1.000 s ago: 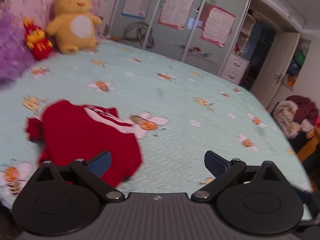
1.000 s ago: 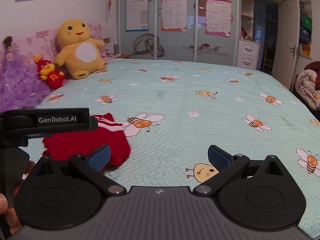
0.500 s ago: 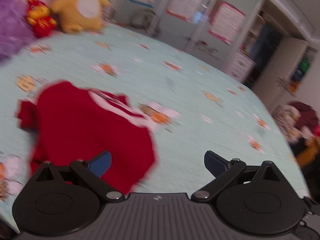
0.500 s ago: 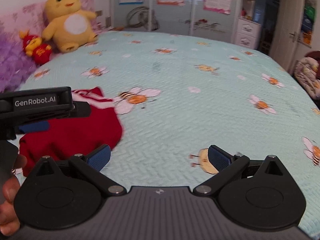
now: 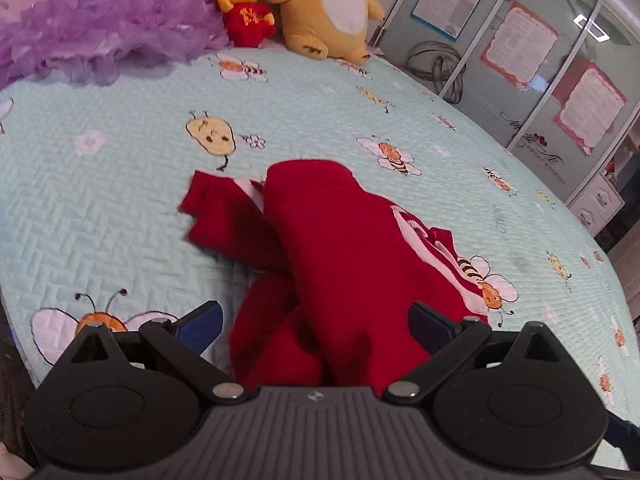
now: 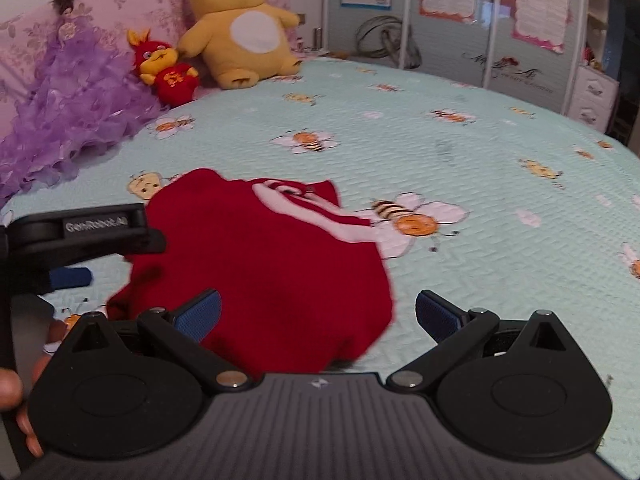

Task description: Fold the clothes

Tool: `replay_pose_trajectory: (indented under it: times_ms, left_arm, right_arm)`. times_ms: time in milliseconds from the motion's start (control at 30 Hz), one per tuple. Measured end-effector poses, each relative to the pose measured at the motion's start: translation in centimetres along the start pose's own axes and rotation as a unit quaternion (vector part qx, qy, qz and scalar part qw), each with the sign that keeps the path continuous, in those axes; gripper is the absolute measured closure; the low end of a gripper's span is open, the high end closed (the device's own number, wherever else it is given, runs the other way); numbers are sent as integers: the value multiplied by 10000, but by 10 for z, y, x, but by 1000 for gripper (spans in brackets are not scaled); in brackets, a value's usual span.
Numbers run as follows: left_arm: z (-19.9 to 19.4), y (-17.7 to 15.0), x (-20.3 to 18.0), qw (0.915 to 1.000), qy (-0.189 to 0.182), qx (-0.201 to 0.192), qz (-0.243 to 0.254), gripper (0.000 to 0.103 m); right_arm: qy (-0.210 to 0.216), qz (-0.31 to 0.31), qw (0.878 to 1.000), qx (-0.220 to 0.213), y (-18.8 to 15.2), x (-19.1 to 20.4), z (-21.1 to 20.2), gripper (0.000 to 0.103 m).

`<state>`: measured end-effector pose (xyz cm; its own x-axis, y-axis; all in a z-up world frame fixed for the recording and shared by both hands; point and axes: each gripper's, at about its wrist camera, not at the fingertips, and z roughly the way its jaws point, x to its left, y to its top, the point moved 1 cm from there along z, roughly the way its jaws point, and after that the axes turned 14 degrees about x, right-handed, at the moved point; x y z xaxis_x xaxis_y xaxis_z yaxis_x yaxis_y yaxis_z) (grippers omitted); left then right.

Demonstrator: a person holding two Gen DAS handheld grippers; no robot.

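Note:
A red sweater [image 5: 352, 256] with white trim lies crumpled on the pale blue bee-print bedspread [image 5: 120, 200]. One sleeve sticks out to its left. My left gripper [image 5: 316, 324] is open just above the sweater's near edge, with nothing between its blue pads. In the right wrist view the same sweater [image 6: 260, 256] lies in front of my right gripper [image 6: 318, 314], which is open and empty over the garment's near hem. The left gripper's body [image 6: 84, 232] shows at the left edge of that view, beside the sweater.
At the head of the bed sit a yellow plush toy [image 6: 244, 28], a small red plush toy [image 6: 168, 72] and a purple ruffled doll dress [image 6: 72, 96]. Mirrored wardrobe doors [image 5: 520, 60] stand beyond the bed. Bare bedspread stretches to the right of the sweater.
Both grippers have moved closer over the red sweater and swung left toward the head of the bed. The sweater now fills the space between their fingers. Both stay open.

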<state>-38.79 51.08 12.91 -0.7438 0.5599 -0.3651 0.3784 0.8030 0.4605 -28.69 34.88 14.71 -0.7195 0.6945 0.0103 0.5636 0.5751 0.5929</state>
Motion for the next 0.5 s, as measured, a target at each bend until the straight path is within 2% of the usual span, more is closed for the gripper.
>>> replay_pose_trajectory:
  times_ms: [500]
  left_arm:
    - [7, 7, 4, 9998, 153, -68, -114, 2]
  right_arm:
    - [127, -371, 9992, 77, -11, 33, 6, 1]
